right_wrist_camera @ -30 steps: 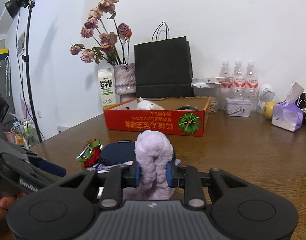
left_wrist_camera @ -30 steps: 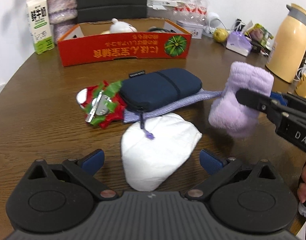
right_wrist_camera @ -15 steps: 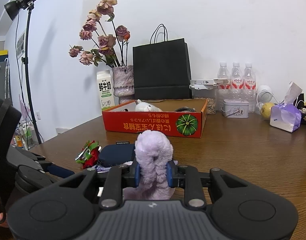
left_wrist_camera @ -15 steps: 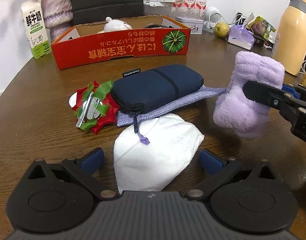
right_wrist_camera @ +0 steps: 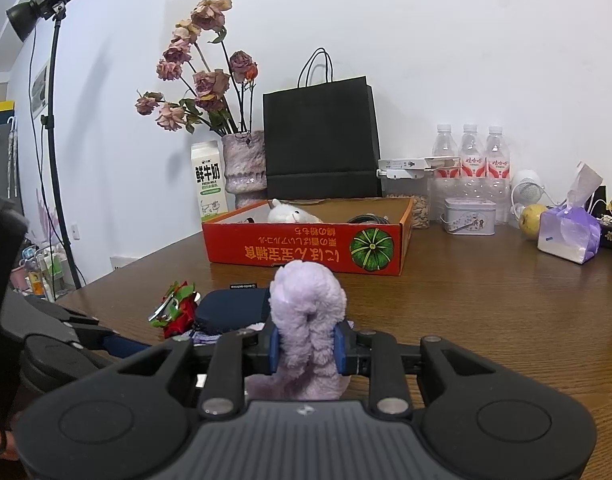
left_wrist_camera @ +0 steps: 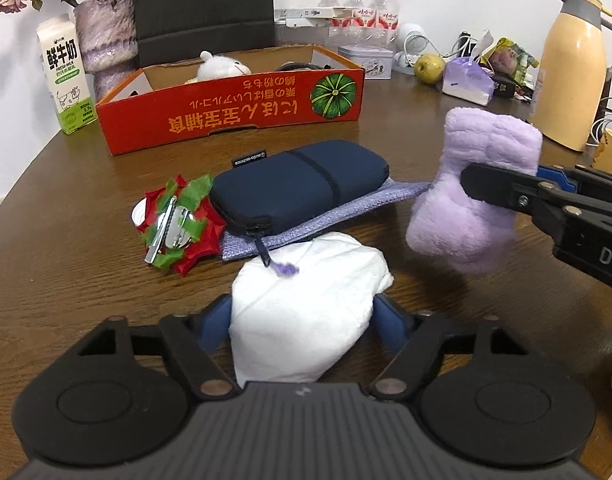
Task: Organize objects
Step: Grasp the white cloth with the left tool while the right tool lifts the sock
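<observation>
My right gripper (right_wrist_camera: pixel 306 346) is shut on a fluffy lilac cloth (right_wrist_camera: pixel 308 308) and holds it above the table; the cloth also shows in the left wrist view (left_wrist_camera: pixel 472 192) at the right. My left gripper (left_wrist_camera: pixel 301 326) has its blue pads against both sides of a white padded bundle (left_wrist_camera: pixel 306 312) lying on the table. A navy zip pouch (left_wrist_camera: pixel 297 184) lies on a lilac woven cloth (left_wrist_camera: pixel 330 216). A red and green ribbon bow with a metal clip (left_wrist_camera: pixel 175 228) lies to its left. The red cardboard box (left_wrist_camera: pixel 233 112) stands behind, holding a white plush toy (left_wrist_camera: pixel 221 66).
A milk carton (left_wrist_camera: pixel 65 76), a vase of dried roses (left_wrist_camera: pixel 105 36) and a black paper bag (right_wrist_camera: pixel 322 144) stand at the back left. Water bottles (right_wrist_camera: pixel 470 152), a tin (right_wrist_camera: pixel 470 220), a pear (left_wrist_camera: pixel 429 67), a tissue pack (left_wrist_camera: pixel 468 80) and a yellow thermos jug (left_wrist_camera: pixel 574 68) stand at the right.
My left gripper has closed in from wide open onto the white bundle. My right gripper has lifted the lilac cloth slightly and kept its hold.
</observation>
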A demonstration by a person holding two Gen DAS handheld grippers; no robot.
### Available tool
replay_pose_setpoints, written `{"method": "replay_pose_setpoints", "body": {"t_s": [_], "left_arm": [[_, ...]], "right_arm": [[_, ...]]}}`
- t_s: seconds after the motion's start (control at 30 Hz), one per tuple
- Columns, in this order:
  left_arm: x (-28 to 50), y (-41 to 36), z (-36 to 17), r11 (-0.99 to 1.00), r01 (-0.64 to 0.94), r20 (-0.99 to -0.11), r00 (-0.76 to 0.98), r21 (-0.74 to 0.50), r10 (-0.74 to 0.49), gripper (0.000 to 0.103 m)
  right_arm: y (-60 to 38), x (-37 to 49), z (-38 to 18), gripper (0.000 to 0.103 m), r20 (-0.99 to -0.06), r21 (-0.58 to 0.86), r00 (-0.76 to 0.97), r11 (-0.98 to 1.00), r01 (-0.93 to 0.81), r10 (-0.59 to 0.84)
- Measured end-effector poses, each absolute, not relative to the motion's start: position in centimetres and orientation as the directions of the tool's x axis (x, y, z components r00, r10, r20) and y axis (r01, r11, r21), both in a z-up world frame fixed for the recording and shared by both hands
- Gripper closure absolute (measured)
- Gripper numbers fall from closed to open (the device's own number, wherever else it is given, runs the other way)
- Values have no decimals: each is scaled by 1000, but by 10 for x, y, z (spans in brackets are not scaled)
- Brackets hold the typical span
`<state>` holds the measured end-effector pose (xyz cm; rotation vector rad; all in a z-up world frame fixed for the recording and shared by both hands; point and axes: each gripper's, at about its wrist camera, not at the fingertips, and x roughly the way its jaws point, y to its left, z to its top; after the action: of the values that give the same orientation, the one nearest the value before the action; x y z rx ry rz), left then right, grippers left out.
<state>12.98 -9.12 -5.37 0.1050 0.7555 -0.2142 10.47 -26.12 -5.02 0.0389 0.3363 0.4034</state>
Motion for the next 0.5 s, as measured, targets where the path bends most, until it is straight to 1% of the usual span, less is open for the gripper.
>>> {"method": "replay_pose_setpoints", "body": {"t_s": [0.03, 0.13, 0.5], "left_arm": [[128, -91, -53, 972, 233, -688, 709, 17, -157, 34], [124, -90, -53, 971, 240, -685, 710, 16, -164, 38], [109, -78, -41, 971, 240, -656, 733, -1, -182, 40]], "right_arm": [[-261, 104, -50, 79, -312, 104, 866, 920, -377, 390], [-262, 104, -50, 79, -311, 104, 869, 922, -373, 386], [-261, 101, -49, 79, -297, 87, 882, 931, -355, 365]]}}
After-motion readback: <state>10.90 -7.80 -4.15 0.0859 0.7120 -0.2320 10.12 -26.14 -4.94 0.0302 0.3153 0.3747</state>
